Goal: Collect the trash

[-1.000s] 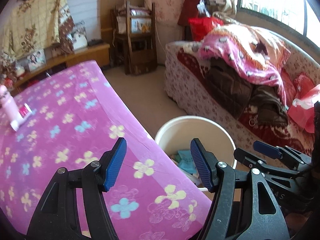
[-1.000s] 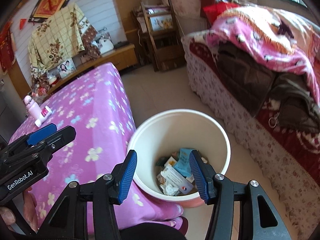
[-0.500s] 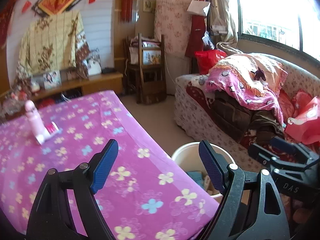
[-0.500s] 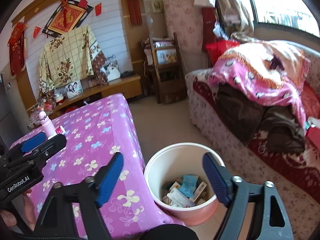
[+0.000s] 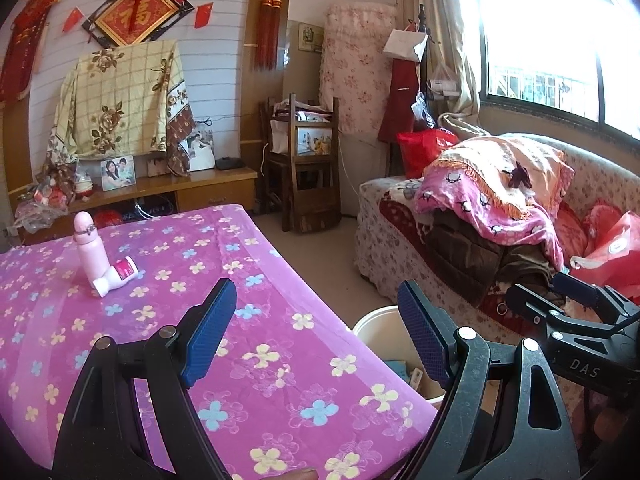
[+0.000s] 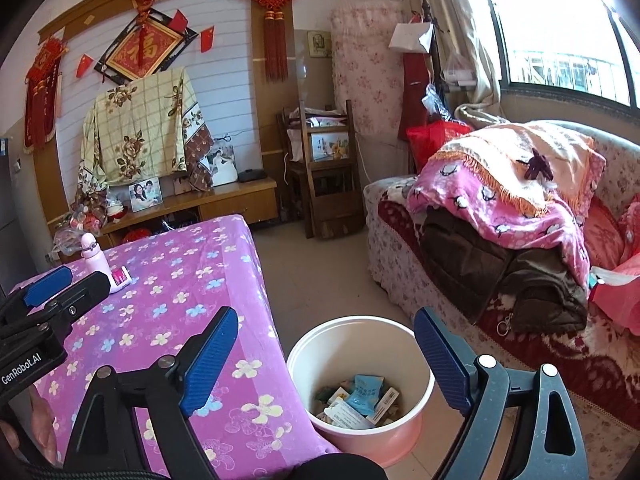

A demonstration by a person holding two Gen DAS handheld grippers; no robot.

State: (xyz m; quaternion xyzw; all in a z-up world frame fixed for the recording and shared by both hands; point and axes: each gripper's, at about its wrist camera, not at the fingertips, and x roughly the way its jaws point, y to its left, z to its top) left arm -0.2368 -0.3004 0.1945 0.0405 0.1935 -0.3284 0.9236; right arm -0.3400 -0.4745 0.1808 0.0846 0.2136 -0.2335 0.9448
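1. A lived-in family living room: floral-covered sofa [image 6: 400, 256] heaped with blankets [image 6: 508, 184] beneath a sunlit window [image 6: 560, 28].
2. Red festive knots [image 6: 274, 20] and framed family photos [image 6: 145, 195] line the wall above a wooden cabinet [image 6: 224, 204].

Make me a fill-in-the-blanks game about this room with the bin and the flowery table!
1. The wrappers lie inside the white ____ on the floor.
2. The tablecloth with flowers is mostly ____ in colour.
3. The pink bottle stands on the ____.
4. Both the left hand-held gripper and the right hand-held gripper are ____, holding nothing.

Missing words: bin; purple; table; open
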